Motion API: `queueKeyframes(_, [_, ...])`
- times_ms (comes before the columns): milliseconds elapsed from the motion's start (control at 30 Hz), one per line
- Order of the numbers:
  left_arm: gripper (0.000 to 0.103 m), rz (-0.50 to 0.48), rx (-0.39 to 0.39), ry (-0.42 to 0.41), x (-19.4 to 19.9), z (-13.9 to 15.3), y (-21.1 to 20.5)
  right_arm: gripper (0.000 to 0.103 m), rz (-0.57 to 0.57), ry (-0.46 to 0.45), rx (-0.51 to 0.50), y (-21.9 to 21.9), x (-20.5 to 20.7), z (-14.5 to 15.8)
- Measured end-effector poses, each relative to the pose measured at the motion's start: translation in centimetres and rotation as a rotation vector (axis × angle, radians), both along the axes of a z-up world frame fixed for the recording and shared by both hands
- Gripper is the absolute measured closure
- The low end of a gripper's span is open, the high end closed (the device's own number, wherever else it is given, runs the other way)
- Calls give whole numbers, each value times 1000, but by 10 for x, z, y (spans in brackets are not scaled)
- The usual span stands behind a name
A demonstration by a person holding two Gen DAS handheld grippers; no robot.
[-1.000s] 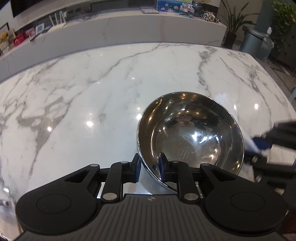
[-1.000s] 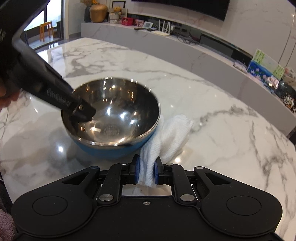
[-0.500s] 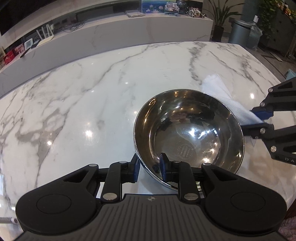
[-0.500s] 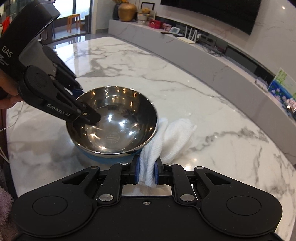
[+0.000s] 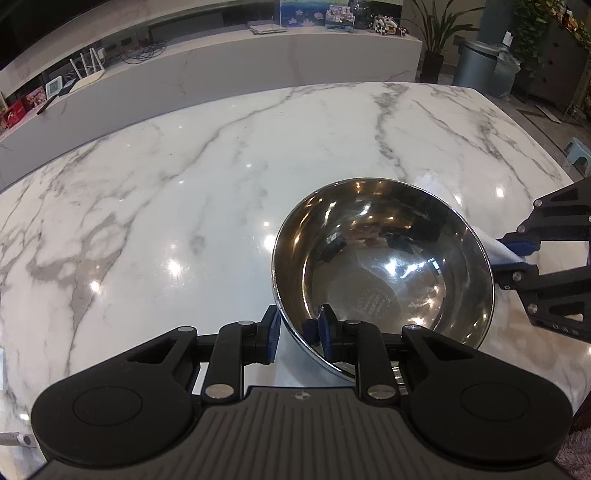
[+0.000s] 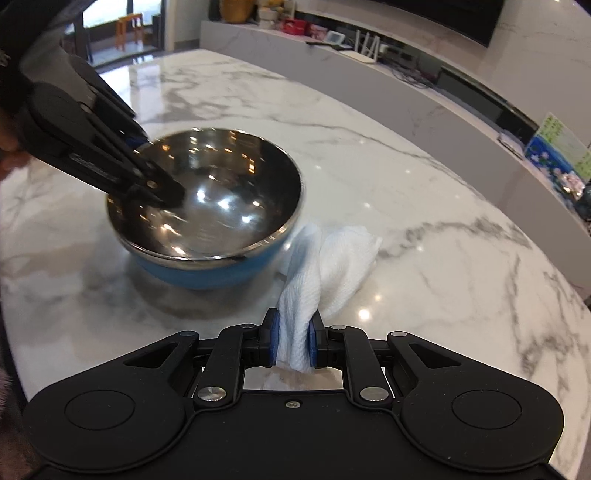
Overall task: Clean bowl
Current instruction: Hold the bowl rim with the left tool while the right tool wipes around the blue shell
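A steel bowl (image 5: 384, 266) with a blue outside (image 6: 207, 221) stands on the white marble table (image 5: 184, 184). My left gripper (image 5: 297, 332) is shut on the bowl's near rim, one finger inside and one outside. It shows in the right wrist view (image 6: 155, 188) at the bowl's left rim. My right gripper (image 6: 293, 345) is shut on a white cloth (image 6: 325, 266), which hangs just right of the bowl. In the left wrist view the right gripper (image 5: 517, 254) holds the cloth (image 5: 495, 247) beside the bowl's right rim.
A long marble counter (image 5: 221, 74) with small items runs behind the table. A grey bin (image 5: 476, 66) and a plant (image 5: 439, 33) stand beyond the table's far right corner. The table edge (image 6: 554, 295) curves away on the right.
The right gripper with the cloth has pulled back a little and risen beside the bowl. The left gripper keeps its hold on the rim; the bowl has shifted slightly.
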State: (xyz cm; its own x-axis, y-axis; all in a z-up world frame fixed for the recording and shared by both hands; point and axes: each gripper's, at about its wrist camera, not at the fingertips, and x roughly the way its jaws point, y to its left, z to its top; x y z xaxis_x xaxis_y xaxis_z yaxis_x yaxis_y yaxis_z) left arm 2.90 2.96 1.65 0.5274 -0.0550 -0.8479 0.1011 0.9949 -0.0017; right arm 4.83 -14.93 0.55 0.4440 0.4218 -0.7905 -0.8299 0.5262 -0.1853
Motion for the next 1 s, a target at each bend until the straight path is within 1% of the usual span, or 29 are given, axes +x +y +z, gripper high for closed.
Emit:
queueKeyframes(133, [82,1,-9,-2,-1,-1,1,89,-35,14,-25,0,5,-7])
queueKeyframes(200, [82,-1,-17,-2,-1,-1,1,89,-43,17,-21,-1,6,-7])
queueKeyframes(233, [82,-1,-16,-2,-1,-1,1,86,-50,17,-24,-1,6,-6])
queueKeyframes(267, [82,-2,-15,-2,-1,-1,1,78,-60,10,-28,-2,6,-5])
queueKeyframes(333, [82,-2,-12,-1,-1,-1,1,67,-79,-9,-28,-3,5,-1])
queueKeyframes(467, [82,-2,-11,0,2,-1,-1,65,-74,-25,9,-5,2,8])
queueKeyframes(600, [82,0,-4,1,2,-1,-2,65,-39,-48,12,3,0,12])
queueKeyframes(667, [82,0,-5,0,0,0,-2,65,-47,-53,-11,7,6,7])
queueKeyframes(733, [82,0,-8,1,-1,0,-1,66,-76,-39,-20,9,13,2])
queueKeyframes(800, [83,5,-7,-2,-2,0,0,72,-85,-14,-10,8,16,1])
queueKeyframes(833, [83,6,-7,-1,-3,0,0,79,-89,3,-4,7,17,-1])
queueKeyframes(867, [83,6,-5,-2,-3,0,0,82,-88,10,-3,6,17,-1])
queueKeyframes(900, [84,6,-1,-2,-2,0,0,83,-88,17,-4,5,17,-3])
queueKeyframes(933, [85,7,2,-2,-2,0,-1,87,-87,23,-6,5,16,-4])
queueKeyframes(1000, [85,9,5,-3,-1,0,-1,88,-88,24,-3,4,15,-5])
